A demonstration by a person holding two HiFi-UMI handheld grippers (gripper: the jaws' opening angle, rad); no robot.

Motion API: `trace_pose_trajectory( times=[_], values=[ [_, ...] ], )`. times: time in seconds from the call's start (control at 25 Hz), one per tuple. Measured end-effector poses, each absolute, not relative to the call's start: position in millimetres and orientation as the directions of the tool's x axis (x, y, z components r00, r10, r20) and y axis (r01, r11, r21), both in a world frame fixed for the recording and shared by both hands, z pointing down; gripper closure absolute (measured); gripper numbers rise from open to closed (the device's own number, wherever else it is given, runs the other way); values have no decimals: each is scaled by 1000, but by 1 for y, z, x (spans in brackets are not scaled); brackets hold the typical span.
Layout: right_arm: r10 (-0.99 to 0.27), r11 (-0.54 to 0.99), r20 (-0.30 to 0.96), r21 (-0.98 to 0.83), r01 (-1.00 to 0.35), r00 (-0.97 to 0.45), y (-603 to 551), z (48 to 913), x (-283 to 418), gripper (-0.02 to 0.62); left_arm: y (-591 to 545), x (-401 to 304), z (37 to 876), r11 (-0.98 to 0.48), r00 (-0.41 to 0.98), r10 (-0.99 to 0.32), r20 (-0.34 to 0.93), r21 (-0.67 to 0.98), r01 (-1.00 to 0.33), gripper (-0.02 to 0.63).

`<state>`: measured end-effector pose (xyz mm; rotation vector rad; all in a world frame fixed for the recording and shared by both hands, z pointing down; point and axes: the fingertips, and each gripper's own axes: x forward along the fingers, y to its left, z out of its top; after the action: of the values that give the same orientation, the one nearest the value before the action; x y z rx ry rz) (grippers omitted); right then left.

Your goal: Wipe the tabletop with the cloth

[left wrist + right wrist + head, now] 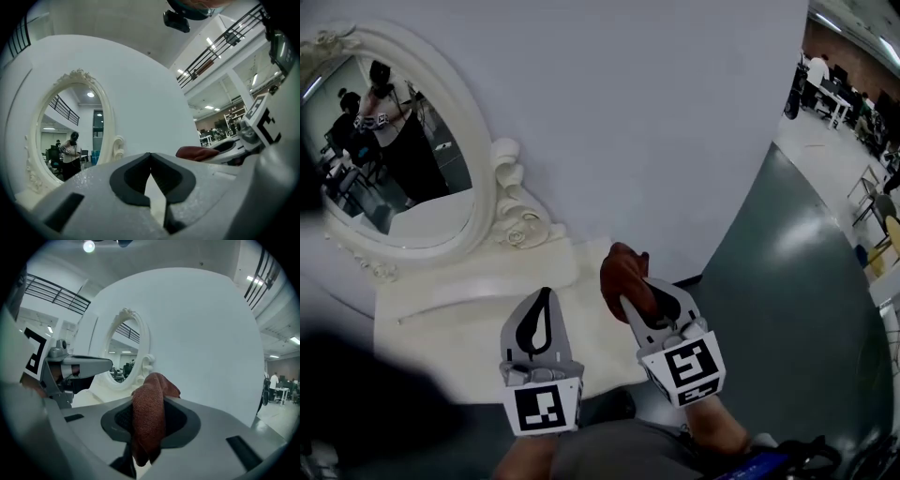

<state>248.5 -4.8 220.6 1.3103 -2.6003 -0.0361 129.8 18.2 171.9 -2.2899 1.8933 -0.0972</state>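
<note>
Cloth (622, 270), reddish-brown, hangs pinched in the right gripper (630, 305), held clear above the cream tabletop (450, 333). The left gripper (546, 300) is closed, empty. No wiping contact now; whether any is done is unclear.

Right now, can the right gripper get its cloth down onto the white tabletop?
Probably yes: the right gripper holds the cloth above the tabletop, nothing shows between them, and the left gripper sits off to its side.
</note>
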Motion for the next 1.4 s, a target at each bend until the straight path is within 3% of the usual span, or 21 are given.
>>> trace_pose_trajectory(
  times=[0.48,1.4],
  values=[
    [-700,714,169,126,-689,-694,9,229,160,492,38,63,186,-43,47,-999,-22,-144,-989,592],
    [-649,760,178,110,-641,-739,20,237,154,494,54,61,194,6,-5,-1000,-2,-147,-989,592]
  ],
)
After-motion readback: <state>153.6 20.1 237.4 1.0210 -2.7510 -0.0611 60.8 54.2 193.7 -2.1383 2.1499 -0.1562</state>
